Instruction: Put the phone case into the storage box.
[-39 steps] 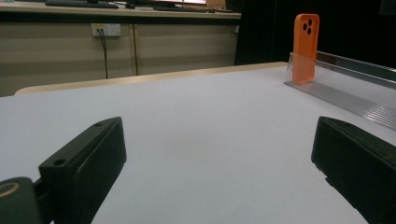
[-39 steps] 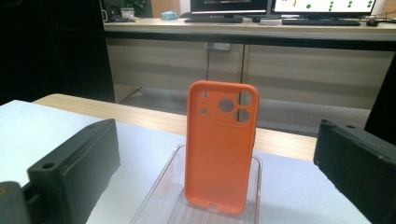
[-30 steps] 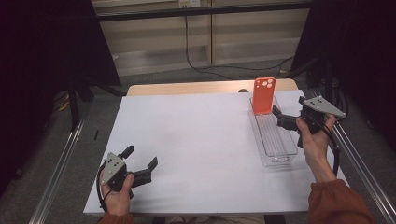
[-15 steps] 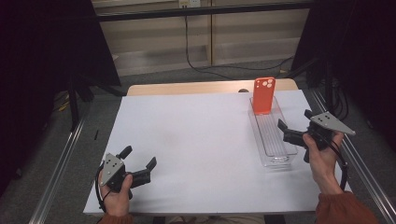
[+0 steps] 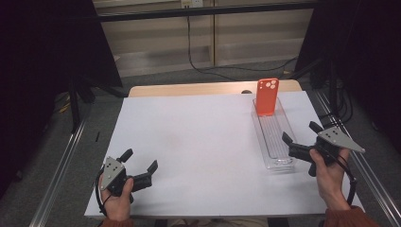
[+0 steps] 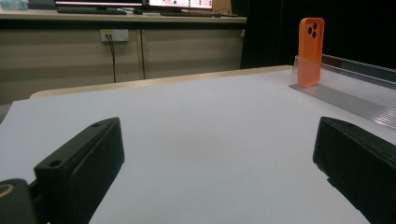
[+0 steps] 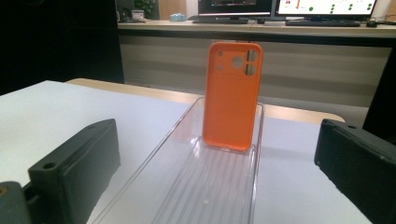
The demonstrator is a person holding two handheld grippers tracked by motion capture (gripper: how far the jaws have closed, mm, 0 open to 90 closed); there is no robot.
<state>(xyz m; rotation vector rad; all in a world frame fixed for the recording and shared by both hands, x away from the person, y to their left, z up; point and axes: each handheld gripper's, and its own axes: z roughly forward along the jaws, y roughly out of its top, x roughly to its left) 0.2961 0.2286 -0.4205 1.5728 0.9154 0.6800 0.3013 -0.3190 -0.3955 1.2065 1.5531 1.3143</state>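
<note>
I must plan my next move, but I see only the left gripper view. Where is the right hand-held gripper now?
Observer: In the high view, the right hand-held gripper is at the near end of the clear tray, jaws open, holding nothing.
Operator: Is the orange phone case inside the tray?
Observer: Yes. The right gripper view shows the orange phone case standing upright at the tray's far end, its bottom edge on the ribbed floor.
Operator: And my own gripper?
Observer: The left hand-held gripper is open above the white sheet, at its near left corner.
</note>
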